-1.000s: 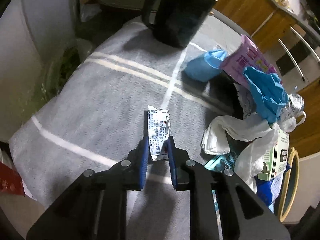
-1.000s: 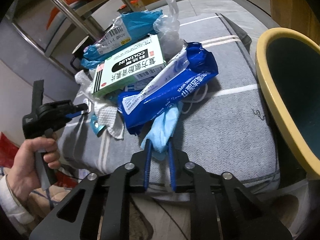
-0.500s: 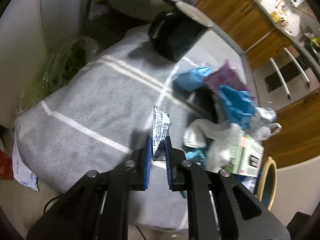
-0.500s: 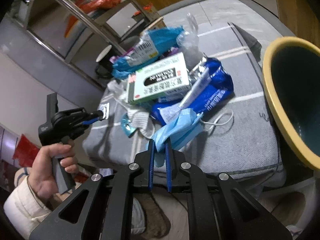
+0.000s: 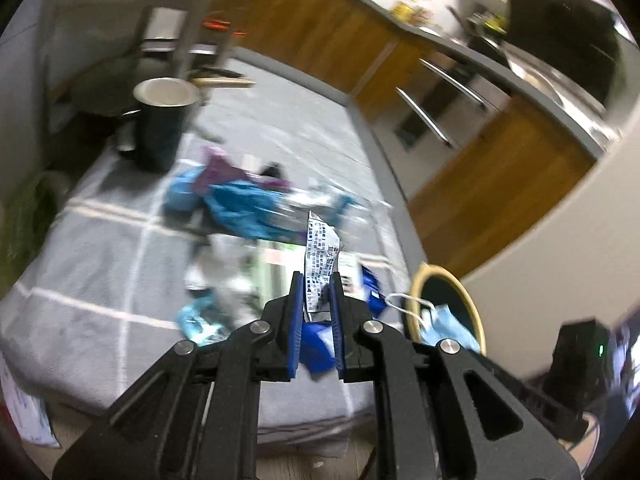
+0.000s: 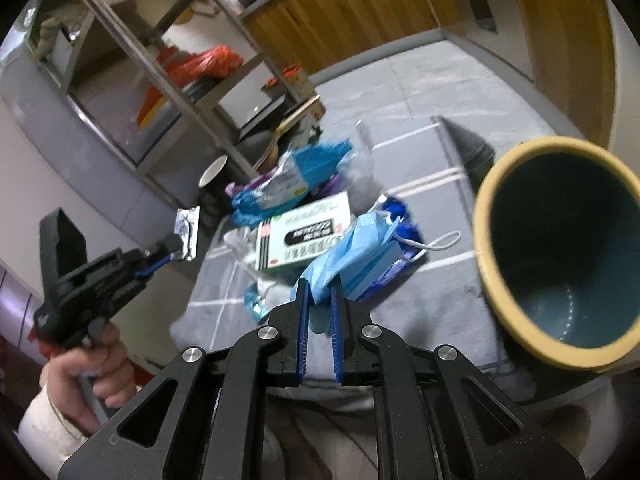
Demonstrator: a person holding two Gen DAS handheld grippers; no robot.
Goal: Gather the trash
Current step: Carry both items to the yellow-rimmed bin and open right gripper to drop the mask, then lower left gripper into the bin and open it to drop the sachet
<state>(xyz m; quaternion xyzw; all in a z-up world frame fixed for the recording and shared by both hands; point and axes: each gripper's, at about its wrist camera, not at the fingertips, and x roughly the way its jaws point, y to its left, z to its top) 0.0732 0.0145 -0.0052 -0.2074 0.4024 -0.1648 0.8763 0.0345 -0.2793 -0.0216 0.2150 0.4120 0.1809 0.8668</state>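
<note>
My left gripper (image 5: 317,280) is shut on a small silver sachet (image 5: 320,256) with blue print, held up in the air above the grey cloth. The same sachet (image 6: 187,232) shows at the left gripper's tip in the right wrist view. My right gripper (image 6: 319,286) is shut on a light blue face mask (image 6: 352,248), lifted off the pile, its white ear loop (image 6: 440,242) dangling. A bin with a yellow rim and dark teal inside (image 6: 560,256) stands to the right of the table; in the left wrist view the bin (image 5: 478,312) lies ahead with the mask (image 5: 448,326) over it.
A trash pile lies on the grey striped cloth (image 5: 100,260): a white and green box (image 6: 304,236), a blue wipes pack (image 6: 404,228), blue and purple wrappers (image 5: 240,200), white tissue. A dark mug (image 5: 160,128) stands at the back. A metal shelf (image 6: 168,80) and wooden cabinets (image 5: 480,184) surround the table.
Both grippers rose off the table, each with its item. The left one swung right toward the bin with the sachet. The mask came free of the pile.
</note>
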